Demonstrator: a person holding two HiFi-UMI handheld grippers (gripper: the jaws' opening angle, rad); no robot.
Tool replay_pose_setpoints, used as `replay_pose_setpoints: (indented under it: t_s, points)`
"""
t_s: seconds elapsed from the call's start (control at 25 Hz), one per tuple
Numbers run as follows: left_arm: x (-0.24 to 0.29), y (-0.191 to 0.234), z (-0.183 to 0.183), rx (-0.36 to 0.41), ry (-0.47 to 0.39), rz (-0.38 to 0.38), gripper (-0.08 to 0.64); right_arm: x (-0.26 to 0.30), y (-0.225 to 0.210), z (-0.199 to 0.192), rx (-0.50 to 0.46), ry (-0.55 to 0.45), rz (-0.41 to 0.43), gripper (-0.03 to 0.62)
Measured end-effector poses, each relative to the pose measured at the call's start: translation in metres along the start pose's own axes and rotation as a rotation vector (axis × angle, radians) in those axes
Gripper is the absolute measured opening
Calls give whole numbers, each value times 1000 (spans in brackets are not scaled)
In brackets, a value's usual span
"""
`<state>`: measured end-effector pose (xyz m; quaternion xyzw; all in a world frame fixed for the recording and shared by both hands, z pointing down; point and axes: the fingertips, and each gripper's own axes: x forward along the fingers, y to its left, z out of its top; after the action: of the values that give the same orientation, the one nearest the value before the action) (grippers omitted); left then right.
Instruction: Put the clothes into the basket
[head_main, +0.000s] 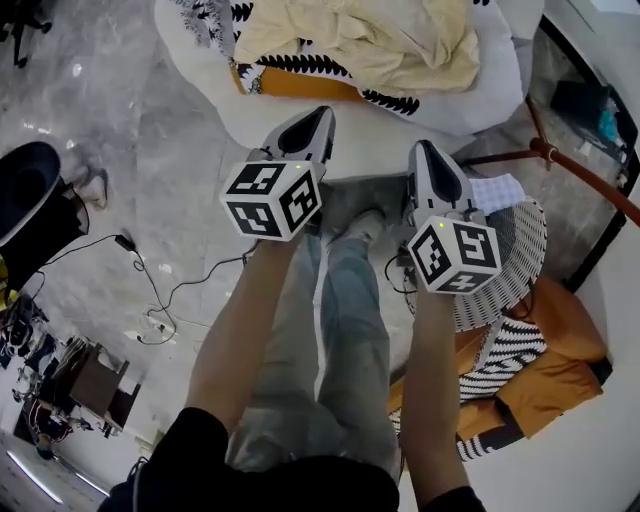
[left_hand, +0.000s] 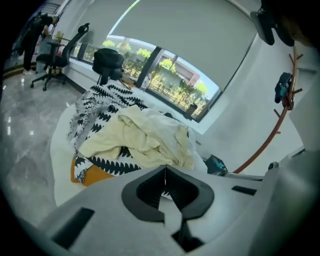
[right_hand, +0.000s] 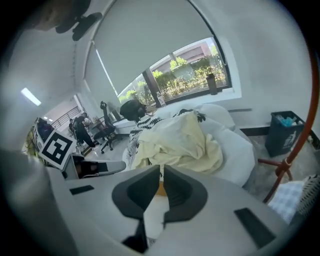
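Note:
A pale yellow garment (head_main: 370, 40) lies crumpled on a white beanbag (head_main: 470, 100), on top of a black-and-white patterned cloth (head_main: 300, 65) and an orange cloth (head_main: 300, 85). My left gripper (head_main: 322, 115) and right gripper (head_main: 422, 150) hover side by side short of the pile, both shut and empty. In the left gripper view the shut jaws sit below the yellow garment (left_hand: 145, 137). From the right gripper view it (right_hand: 180, 140) lies straight ahead. A white wicker basket (head_main: 520, 270) stands at my right with a checked cloth (head_main: 497, 190) at its rim.
A red-brown coat stand (head_main: 560, 165) rises beside the basket. Orange and zebra-striped cloths (head_main: 530, 375) lie lower right. Cables (head_main: 150, 290) trail over the grey floor at left, next to a black chair (head_main: 25, 190). A dark bin (right_hand: 282, 130) stands by the wall.

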<state>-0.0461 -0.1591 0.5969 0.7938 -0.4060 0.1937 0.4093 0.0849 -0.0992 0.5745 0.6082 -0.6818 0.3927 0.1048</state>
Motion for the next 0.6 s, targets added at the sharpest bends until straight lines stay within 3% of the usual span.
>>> replay_pose_setpoints:
  t_s: [0.2,0.32,0.44,0.6]
  points:
    - [28,34,24,-6,-1,-27,11,51,3,2,-30,56,3,28]
    - [49,50,34,-21,1,-73,23,83,-1,0,-32,98,1,145]
    - [71,71,35,-21,36,-63,138,111,-9,-4,-32,128,-24,204]
    - [94,92,35,7,59,-44,183,146,-24,-10,5,140,-62,245]
